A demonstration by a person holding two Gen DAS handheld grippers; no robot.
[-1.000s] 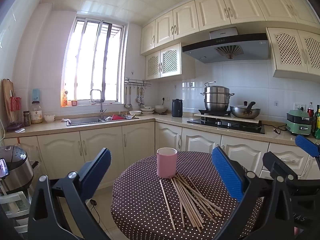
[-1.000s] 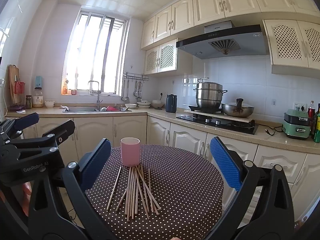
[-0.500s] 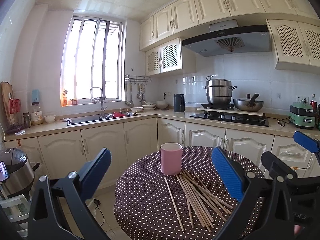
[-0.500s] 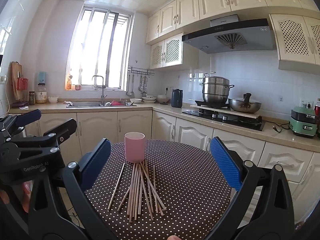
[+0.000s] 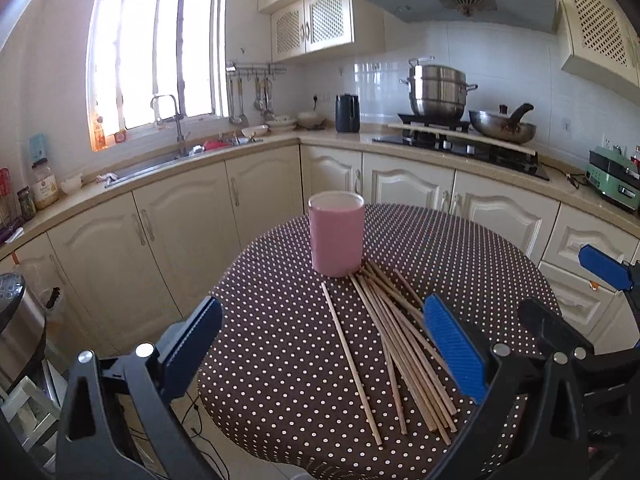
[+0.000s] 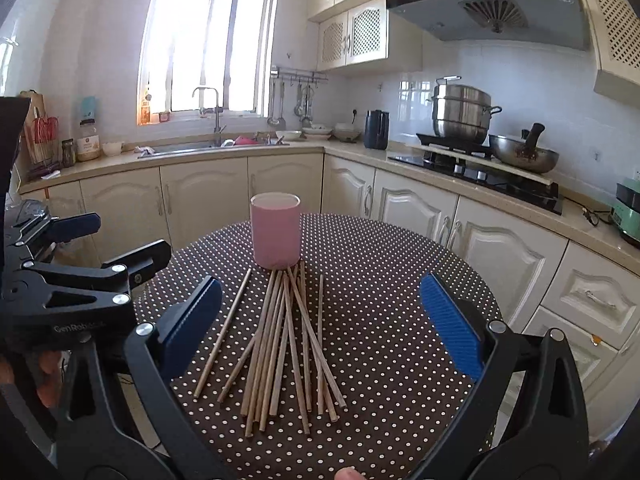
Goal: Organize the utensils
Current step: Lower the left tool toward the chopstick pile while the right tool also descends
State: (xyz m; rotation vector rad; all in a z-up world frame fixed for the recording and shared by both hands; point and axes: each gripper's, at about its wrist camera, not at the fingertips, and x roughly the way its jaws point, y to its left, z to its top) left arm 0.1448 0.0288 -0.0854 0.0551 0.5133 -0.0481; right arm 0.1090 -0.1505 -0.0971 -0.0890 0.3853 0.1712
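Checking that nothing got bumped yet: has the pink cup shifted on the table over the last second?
No. The pink cup stands at the same spot against the chopsticks, their far ends at its base; only the cameras came closer.

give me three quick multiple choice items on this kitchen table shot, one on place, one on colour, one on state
1. Where do the chopsticks lie?
A in the cup
B on the table, in front of the cup
C in the sink

2. What colour is the cup?
A pink
B green
C white

3. How are the two grippers?
A both shut on chopsticks
B one open, one shut
C both open

Answers:
1 B, they fan out on the dotted table.
2 A, its wall is pink.
3 C, the left gripper and right gripper are spread, holding nothing.
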